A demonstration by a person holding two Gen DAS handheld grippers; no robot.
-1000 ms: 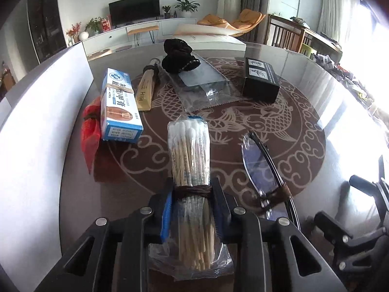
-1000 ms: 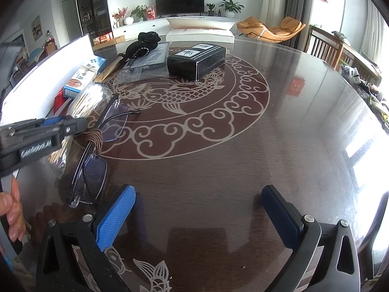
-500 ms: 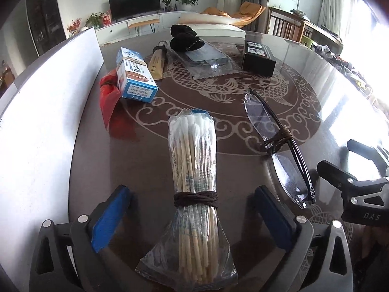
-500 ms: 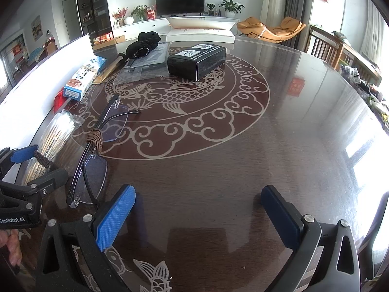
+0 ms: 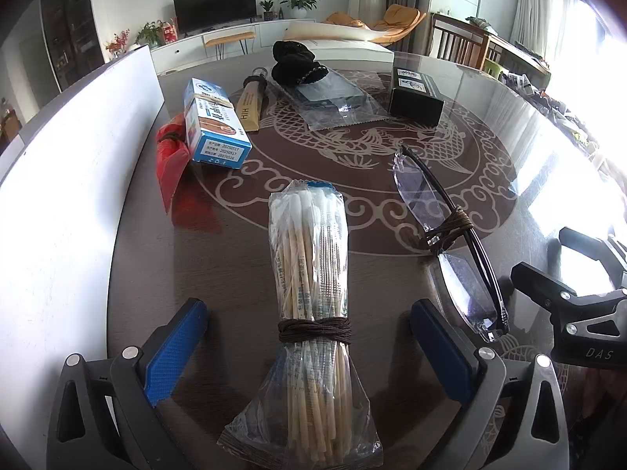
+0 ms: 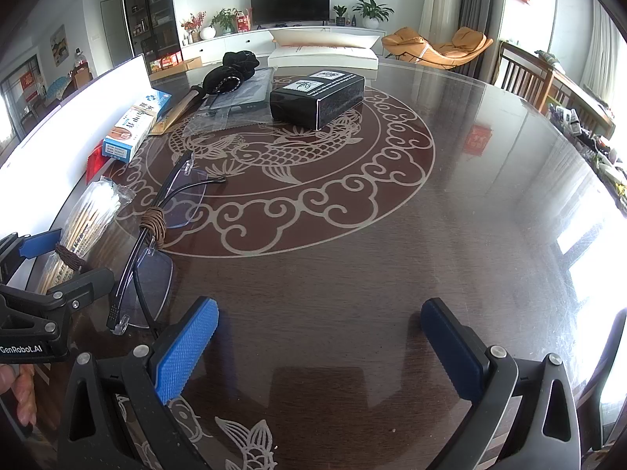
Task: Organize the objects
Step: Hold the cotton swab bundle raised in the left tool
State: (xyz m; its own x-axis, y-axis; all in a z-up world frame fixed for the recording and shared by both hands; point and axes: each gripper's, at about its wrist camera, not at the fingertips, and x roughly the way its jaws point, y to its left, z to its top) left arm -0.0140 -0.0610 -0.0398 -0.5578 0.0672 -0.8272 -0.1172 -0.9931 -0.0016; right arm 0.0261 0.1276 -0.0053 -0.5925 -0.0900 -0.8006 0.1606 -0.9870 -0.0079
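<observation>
"GenRobot.AI" on left gripper (image 6: pixel 51 258) (white lettering)

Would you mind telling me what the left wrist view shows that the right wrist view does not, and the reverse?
Only the left wrist view shows the whole cotton swab bundle, lying free on the table between the open left gripper's blue pads, and the red bag's full shape. Only the right wrist view shows the bare right half of the table, the open right gripper with nothing between its fingers, and a fingertip at the left edge. Both show the tied glasses, blue box, black box and black pouch.
</observation>
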